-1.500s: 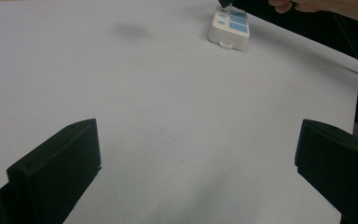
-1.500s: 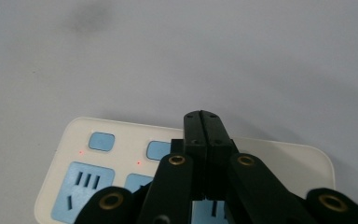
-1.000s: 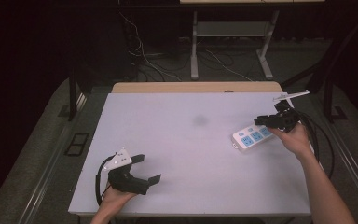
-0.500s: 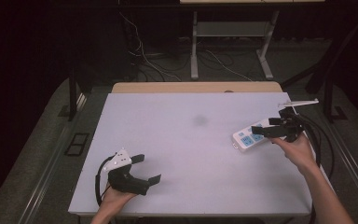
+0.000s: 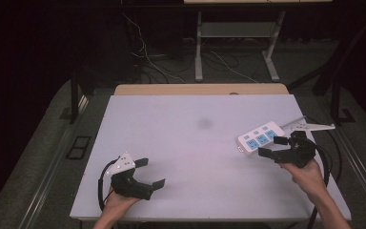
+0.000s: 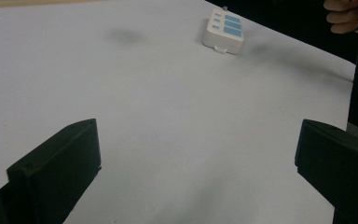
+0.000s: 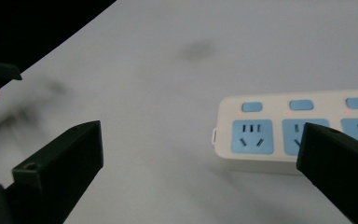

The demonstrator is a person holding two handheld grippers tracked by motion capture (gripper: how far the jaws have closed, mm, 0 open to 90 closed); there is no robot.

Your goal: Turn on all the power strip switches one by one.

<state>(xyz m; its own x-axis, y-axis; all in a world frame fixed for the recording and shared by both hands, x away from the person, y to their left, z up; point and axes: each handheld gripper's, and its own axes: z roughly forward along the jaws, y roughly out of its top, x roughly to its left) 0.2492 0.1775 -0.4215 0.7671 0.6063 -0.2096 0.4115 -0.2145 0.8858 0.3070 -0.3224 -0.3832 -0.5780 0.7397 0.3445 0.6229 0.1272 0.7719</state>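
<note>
Strip (image 5: 260,138), white with blue sockets and blue switches, lies flat near the right edge of the table (image 5: 190,143), set at a slant to that edge. In the right gripper view small red lights show beside the switches, and the strip's short end with a little tab faces the table's middle.

Right gripper (image 5: 272,146) sits just on the person's side of the strip, its jaws spread wide. They have just been opening, and nothing is between them now; the strip lies beyond the tips, with one jaw overlapping its near edge in the right gripper view. Whether that jaw touches the strip I cannot tell. The right hand (image 5: 307,172) holds the gripper from behind, and a black cable trails off toward the table's right edge.

Left gripper (image 5: 150,172) rests low near the front left of the table, jaws spread wide with bare tabletop between them, well apart from the strip. The left hand (image 5: 119,202) grips it from below.

A faint dark smudge (image 5: 204,123) marks the table near its middle, between the two grippers and farther back.
</note>
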